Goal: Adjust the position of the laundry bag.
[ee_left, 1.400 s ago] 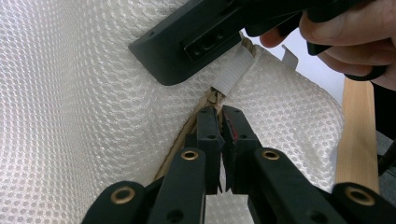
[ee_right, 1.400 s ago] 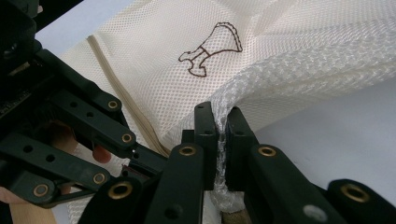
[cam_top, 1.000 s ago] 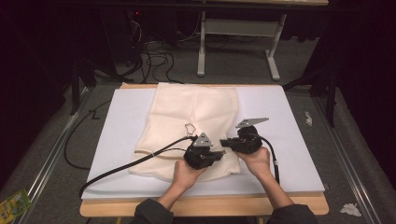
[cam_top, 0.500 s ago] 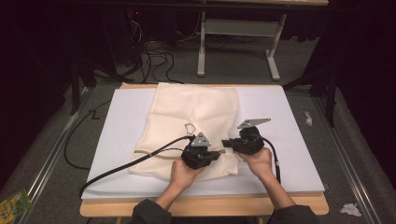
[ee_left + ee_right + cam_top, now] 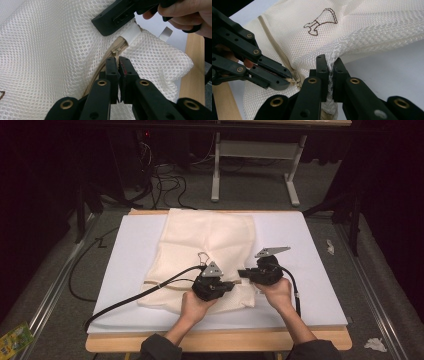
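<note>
A cream mesh zip bag (image 5: 210, 240) lies flat on a white board (image 5: 130, 260). My left gripper (image 5: 233, 284) points right at the bag's near edge. In the left gripper view its jaws (image 5: 117, 63) are shut on the small zip pull (image 5: 115, 51) at the end of the tan zipper (image 5: 100, 71). My right gripper (image 5: 242, 272) points left, facing it. Its jaws (image 5: 330, 66) are shut on a bunched fold of the mesh, just beside the zipper's end. A white fabric tab (image 5: 131, 33) sits under the right gripper's tip (image 5: 110, 22).
The board rests on a wooden table (image 5: 215, 341). A black cable (image 5: 135, 295) trails left from the left gripper across the board. A brown embroidered mark (image 5: 319, 21) is on the bag. A white table frame (image 5: 250, 150) and floor cables stand beyond.
</note>
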Tool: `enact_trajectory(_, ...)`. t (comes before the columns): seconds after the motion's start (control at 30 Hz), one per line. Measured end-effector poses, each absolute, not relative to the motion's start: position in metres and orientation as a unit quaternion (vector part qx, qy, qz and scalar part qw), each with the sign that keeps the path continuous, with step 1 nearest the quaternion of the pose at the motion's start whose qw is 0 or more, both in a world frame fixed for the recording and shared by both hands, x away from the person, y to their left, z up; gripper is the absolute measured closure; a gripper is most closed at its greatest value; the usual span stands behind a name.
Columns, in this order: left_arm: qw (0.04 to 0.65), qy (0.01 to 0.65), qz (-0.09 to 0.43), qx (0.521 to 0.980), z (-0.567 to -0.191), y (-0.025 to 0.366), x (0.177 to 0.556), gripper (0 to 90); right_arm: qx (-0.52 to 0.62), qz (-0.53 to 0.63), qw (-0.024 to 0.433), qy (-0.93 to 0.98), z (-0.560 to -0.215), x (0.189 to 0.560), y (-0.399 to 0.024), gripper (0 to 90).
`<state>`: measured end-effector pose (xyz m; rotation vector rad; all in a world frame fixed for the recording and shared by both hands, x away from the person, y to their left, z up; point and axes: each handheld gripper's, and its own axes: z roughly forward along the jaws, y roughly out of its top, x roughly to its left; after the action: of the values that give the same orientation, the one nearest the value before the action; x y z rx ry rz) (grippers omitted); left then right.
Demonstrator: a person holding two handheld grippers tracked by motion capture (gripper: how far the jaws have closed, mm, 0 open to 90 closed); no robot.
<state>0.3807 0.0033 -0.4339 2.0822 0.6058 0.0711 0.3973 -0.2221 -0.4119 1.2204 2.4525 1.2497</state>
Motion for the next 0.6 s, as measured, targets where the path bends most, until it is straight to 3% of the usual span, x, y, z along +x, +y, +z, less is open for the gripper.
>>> enact_trajectory(0.6, 0.467, 0.245, 0.036, 0.849, -0.4333, 0.0087, 0.3785, 87.1, 0.406, 0.413, 0.064, 0.813, -0.4126, 0.3971, -0.2235, 87.8)
